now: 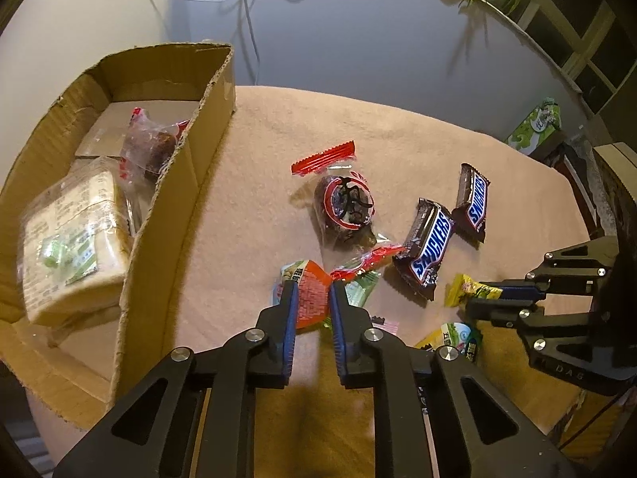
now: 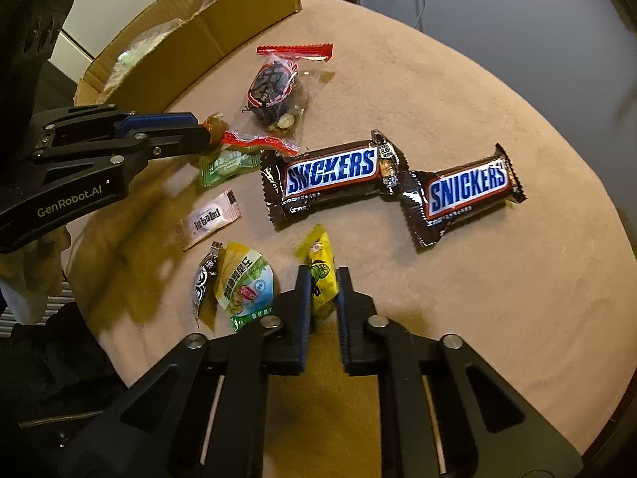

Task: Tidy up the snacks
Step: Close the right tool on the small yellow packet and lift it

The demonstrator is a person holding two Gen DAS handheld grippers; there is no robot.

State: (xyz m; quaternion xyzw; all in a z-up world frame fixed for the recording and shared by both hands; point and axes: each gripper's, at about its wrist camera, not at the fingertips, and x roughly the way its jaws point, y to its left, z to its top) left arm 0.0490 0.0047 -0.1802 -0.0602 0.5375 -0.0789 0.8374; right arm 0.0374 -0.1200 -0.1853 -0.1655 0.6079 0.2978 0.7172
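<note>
My left gripper (image 1: 313, 294) points down at the tan-clothed table (image 1: 398, 139), its blue pads pressed on an orange snack packet (image 1: 310, 298). From the right wrist view the left gripper (image 2: 202, 134) pinches that orange packet (image 2: 215, 124) from the left. My right gripper (image 2: 323, 279) is shut on a small yellow lemon candy (image 2: 323, 263); in the left wrist view the right gripper (image 1: 473, 300) and the yellow candy (image 1: 462, 290) sit at the right. A cardboard box (image 1: 179, 183) at the left holds a bread pack (image 1: 75, 239) and a clear-wrapped dark cake (image 1: 151, 147).
Two Snickers bars (image 2: 334, 171) (image 2: 466, 191) lie mid-table. A clear packet of a dark snack (image 2: 274, 87), a green candy (image 2: 227, 165), a pink sachet (image 2: 211, 219), a round yellow-green packet (image 2: 247, 283) and a small black wrapper (image 2: 203, 283) lie around them. A green tissue box (image 1: 537, 127) stands beyond the table's far right edge.
</note>
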